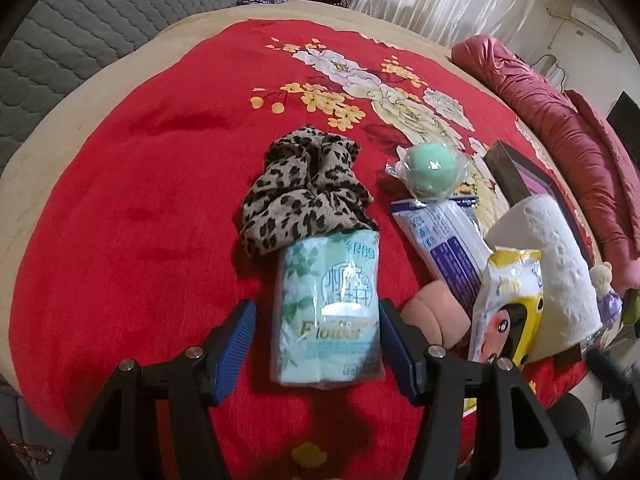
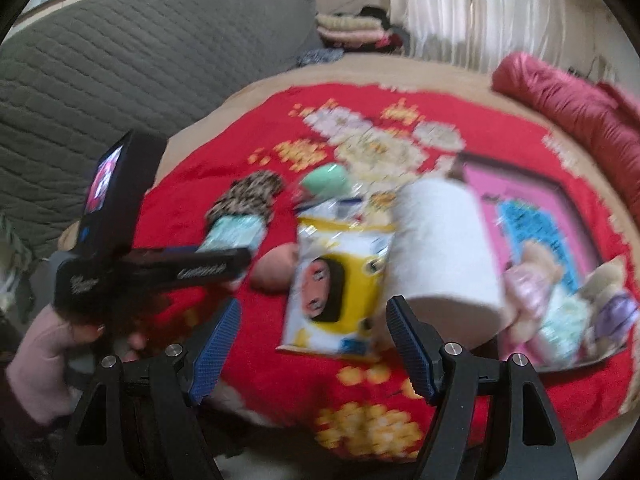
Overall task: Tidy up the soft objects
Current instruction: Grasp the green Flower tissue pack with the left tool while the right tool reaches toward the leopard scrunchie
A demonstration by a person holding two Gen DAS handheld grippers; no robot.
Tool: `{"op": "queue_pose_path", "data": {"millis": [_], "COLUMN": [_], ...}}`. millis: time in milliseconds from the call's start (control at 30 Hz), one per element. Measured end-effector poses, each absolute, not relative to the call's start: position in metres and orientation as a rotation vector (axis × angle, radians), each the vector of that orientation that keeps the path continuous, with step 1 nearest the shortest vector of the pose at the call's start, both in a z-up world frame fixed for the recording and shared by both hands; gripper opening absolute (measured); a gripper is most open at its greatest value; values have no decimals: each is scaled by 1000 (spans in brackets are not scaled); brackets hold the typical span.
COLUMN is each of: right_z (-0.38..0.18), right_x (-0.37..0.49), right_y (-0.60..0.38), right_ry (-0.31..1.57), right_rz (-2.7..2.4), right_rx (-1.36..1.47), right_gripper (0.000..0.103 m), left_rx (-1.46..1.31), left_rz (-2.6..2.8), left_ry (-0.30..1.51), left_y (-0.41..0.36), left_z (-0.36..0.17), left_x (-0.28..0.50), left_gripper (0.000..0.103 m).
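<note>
Down on the red floral blanket [image 1: 140,200], the soft things sit in a loose cluster. The left gripper [image 1: 317,306] hangs over a pale green tissue pack [image 1: 326,312], jaws partly open and straddling it. A strip of red blanket shows between the left pad and the pack, so there is no squeeze on it. The right pad sits right at the pack's edge, and I cannot tell if it touches.

The pack's far end overlaps a crumpled leopard-print scarf [image 1: 304,192]. To the right of the scarf lies a mint-green ball [image 1: 428,172] in clear wrap. Just nearer than the ball is a blue-and-white packet [image 1: 444,236], with a peach-coloured soft lump [image 1: 434,312] at its near end.

Over to the right gripper [image 2: 315,305]: jaws spread wide, nothing between the 2 blue pads. That view is blurred. Beyond the gap lies a yellow-and-white wipes pack [image 2: 336,280] with a cartoon face. A white paper roll [image 2: 440,248] is just beside it on the right, near the right pad. Past the roll sits a dark-framed box [image 2: 520,200] with a pink inside, with small plush toys [image 2: 536,264] at its near end; whether they lie inside it is hard to tell. A pink sleeve [image 2: 36,360] shows at the lower left of that view.
</note>
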State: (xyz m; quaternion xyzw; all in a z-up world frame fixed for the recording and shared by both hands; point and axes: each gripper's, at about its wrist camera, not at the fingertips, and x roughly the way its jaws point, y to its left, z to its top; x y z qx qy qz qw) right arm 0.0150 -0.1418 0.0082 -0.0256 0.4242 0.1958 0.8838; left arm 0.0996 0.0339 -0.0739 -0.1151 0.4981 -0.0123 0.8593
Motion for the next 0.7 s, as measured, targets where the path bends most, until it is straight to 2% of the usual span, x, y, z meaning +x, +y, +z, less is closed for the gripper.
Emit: {"op": "queue_pose_path", "data": {"millis": [267,367,467,700], "right_z": [5,6,4,3], "right_x": [22,33,41,49], "right_y": [-123,-118,-109,-94], "right_ry": [873,870,873,847], "right_rz": [402,401,388,410], "right_rx": [-97,-97,-150,-248], "right_gripper": [76,76,76,76], "left_rx": [-264,-246,-247,-335], "left_rz": [-50,-55,-75,-128], "left_ry": [1036,1037,1038,1038], "left_y": [41,38,38,57], "left_z": [-79,-80,-81,-78], "left_x": [113,115,116,112], "left_gripper": [59,49,45,40]}}
